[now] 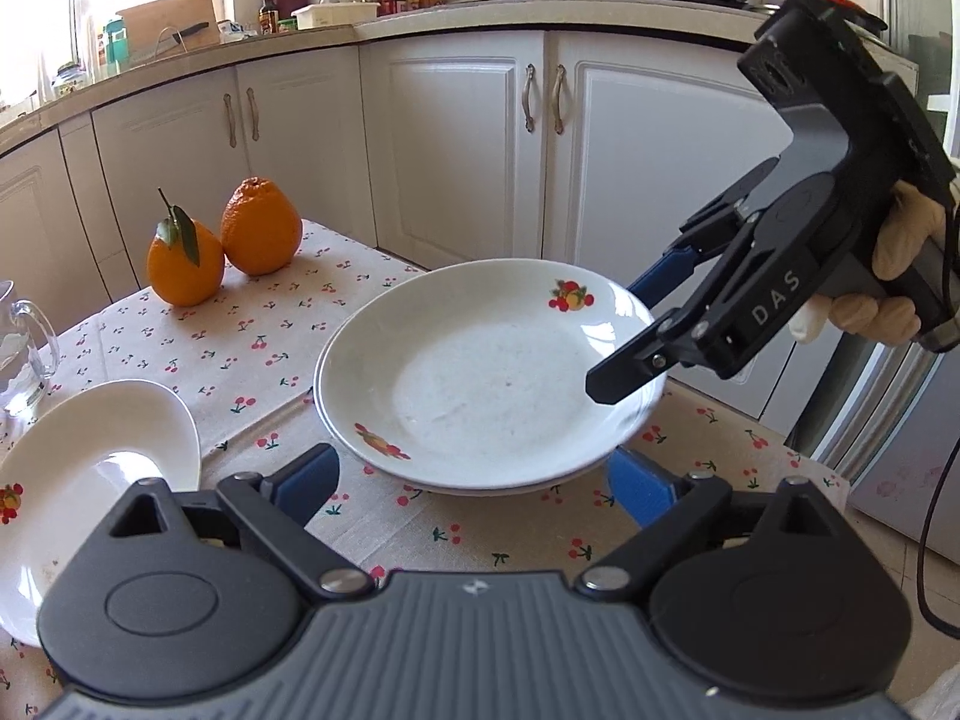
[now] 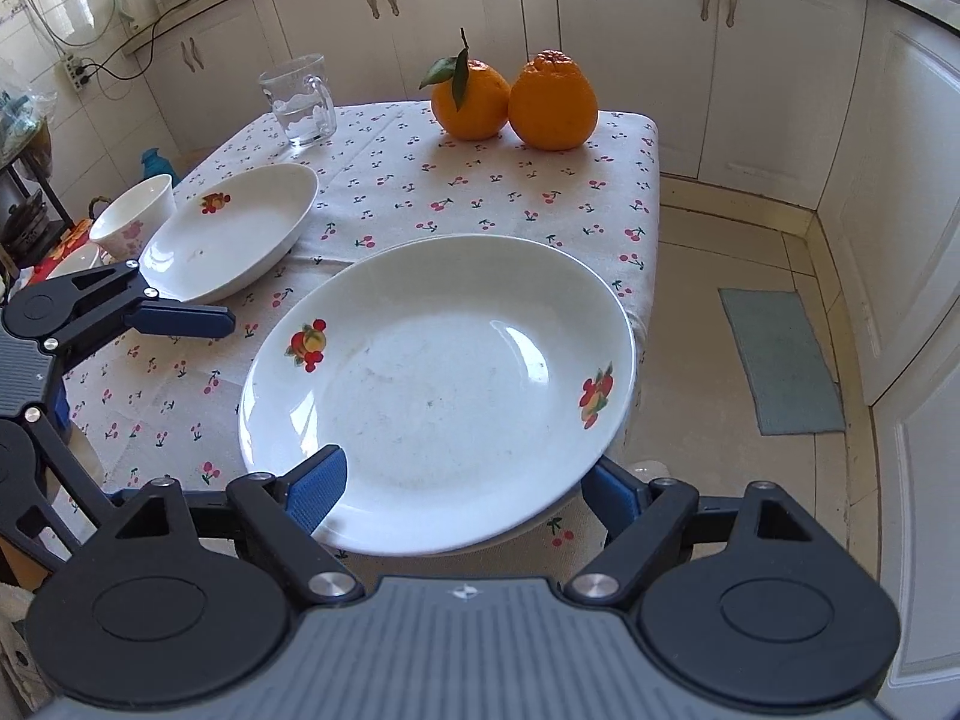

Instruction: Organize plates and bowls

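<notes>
Three fruit-print plates (image 2: pixel 432 384) ahead of the tongs, two oranges (image 2: pixel 552 102) beyond, one glass mug (image 2: pixel 298 101), two bowls (image 2: pixel 135 217) left

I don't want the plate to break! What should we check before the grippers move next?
1. Right gripper straddles the big plate's rim, one finger above, one below: ok.
2. Its jaws closed on the big plate: not ok, they are wide open.
3. Left gripper has open jaws near the plate's edge; whether it touches the plate: cannot tell.
4. A lower plate shows its rim underneath; whether only the top one will lift: cannot tell.
5. Oranges and glass mug stand well away from the big plate: ok.
</notes>
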`<act>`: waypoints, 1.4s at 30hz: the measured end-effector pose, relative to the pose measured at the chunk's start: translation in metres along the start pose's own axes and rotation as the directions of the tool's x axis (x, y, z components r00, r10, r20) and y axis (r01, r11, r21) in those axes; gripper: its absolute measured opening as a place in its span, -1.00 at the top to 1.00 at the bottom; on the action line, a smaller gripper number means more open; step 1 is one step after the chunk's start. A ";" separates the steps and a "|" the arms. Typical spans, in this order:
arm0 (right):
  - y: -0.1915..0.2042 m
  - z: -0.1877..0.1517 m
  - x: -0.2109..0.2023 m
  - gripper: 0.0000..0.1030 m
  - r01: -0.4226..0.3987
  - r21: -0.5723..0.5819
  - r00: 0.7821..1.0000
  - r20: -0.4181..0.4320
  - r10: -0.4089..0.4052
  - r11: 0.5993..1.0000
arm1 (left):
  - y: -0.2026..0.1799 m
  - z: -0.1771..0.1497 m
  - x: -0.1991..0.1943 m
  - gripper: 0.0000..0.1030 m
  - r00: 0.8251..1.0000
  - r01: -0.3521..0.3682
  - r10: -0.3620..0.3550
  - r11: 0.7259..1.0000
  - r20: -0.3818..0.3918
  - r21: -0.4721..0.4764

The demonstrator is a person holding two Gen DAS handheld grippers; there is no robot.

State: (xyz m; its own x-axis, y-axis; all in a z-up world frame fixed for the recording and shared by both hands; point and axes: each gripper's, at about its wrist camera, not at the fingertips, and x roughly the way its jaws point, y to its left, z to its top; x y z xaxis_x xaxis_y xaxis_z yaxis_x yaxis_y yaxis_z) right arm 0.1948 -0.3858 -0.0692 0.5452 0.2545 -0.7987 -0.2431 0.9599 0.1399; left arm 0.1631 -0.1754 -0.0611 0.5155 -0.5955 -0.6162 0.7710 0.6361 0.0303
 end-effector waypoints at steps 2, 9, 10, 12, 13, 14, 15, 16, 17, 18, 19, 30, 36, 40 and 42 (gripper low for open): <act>0.002 -0.002 0.000 -0.73 0.021 0.003 1.000 -0.008 -0.021 1.000 | 0.001 -0.002 -0.006 -0.87 1.000 -0.009 0.009 1.000 0.008 -0.009; 0.018 -0.007 -0.017 -0.97 0.037 -0.018 0.998 0.050 -0.036 0.999 | 0.006 -0.014 -0.031 -0.89 0.998 -0.055 0.056 0.997 0.029 -0.058; 0.023 -0.008 -0.020 -0.98 0.037 -0.021 0.998 0.059 -0.036 0.999 | 0.007 -0.017 -0.035 -0.89 0.997 -0.066 0.069 0.995 0.030 -0.070; 0.033 -0.011 -0.024 -1.00 0.044 -0.026 0.996 0.079 -0.042 0.999 | 0.009 -0.023 -0.042 -0.89 0.995 -0.092 0.095 0.991 0.031 -0.093; 0.040 -0.013 -0.026 -1.00 0.048 -0.033 0.995 0.086 -0.045 0.998 | 0.010 -0.026 -0.046 -0.89 0.993 -0.107 0.111 0.989 0.030 -0.104; 0.046 -0.015 -0.028 -1.00 0.050 -0.039 0.995 0.093 -0.047 0.998 | 0.011 -0.029 -0.050 -0.90 0.991 -0.128 0.132 0.985 0.028 -0.115; 0.054 -0.017 -0.029 -1.00 0.055 -0.045 0.993 0.104 -0.050 0.997 | 0.012 -0.033 -0.053 -0.90 0.988 -0.150 0.154 0.981 0.026 -0.124; 0.061 -0.019 -0.030 -1.00 0.058 -0.051 0.992 0.112 -0.052 0.997 | 0.013 -0.037 -0.057 -0.90 0.984 -0.173 0.177 0.976 0.023 -0.134; 0.068 -0.021 -0.030 -1.00 0.059 -0.057 0.991 0.121 -0.052 0.997 | 0.014 -0.040 -0.060 -0.90 0.980 -0.194 0.199 0.970 0.020 -0.145; 0.076 -0.023 -0.030 -1.00 0.063 -0.063 0.990 0.132 -0.055 0.996 | 0.016 -0.044 -0.062 -0.90 0.976 -0.212 0.217 0.965 0.015 -0.156; 0.084 -0.025 -0.030 -1.00 0.067 -0.067 0.989 0.139 -0.057 0.996 | 0.018 -0.048 -0.065 -0.91 0.972 -0.230 0.234 0.959 0.006 -0.165; 0.147 -0.033 -0.020 -1.00 0.011 -0.145 0.982 0.188 0.017 0.989 | 0.039 -0.083 -0.077 -0.91 0.910 -0.415 0.408 0.880 -0.079 -0.232; 0.156 -0.026 -0.010 -1.00 0.003 -0.167 0.983 0.180 0.028 0.986 | 0.055 -0.087 -0.066 -0.91 0.886 -0.462 0.450 0.842 -0.111 -0.278; 0.156 -0.016 -0.004 -1.00 0.001 -0.188 0.985 0.168 0.031 0.982 | 0.067 -0.087 -0.052 -0.91 0.882 -0.469 0.453 0.822 -0.129 -0.322; 0.155 -0.011 -0.001 -1.00 -0.005 -0.199 0.986 0.162 0.038 0.980 | 0.073 -0.086 -0.045 -0.91 0.885 -0.464 0.444 0.818 -0.141 -0.339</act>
State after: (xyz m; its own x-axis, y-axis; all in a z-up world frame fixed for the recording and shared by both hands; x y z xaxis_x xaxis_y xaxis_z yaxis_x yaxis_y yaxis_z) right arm 0.1479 -0.2382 -0.0536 0.6581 0.3068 -0.6876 -0.4010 0.9157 0.0248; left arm 0.1641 -0.0603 -0.0990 0.7457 -0.1755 -0.6428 0.2649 0.9633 0.0442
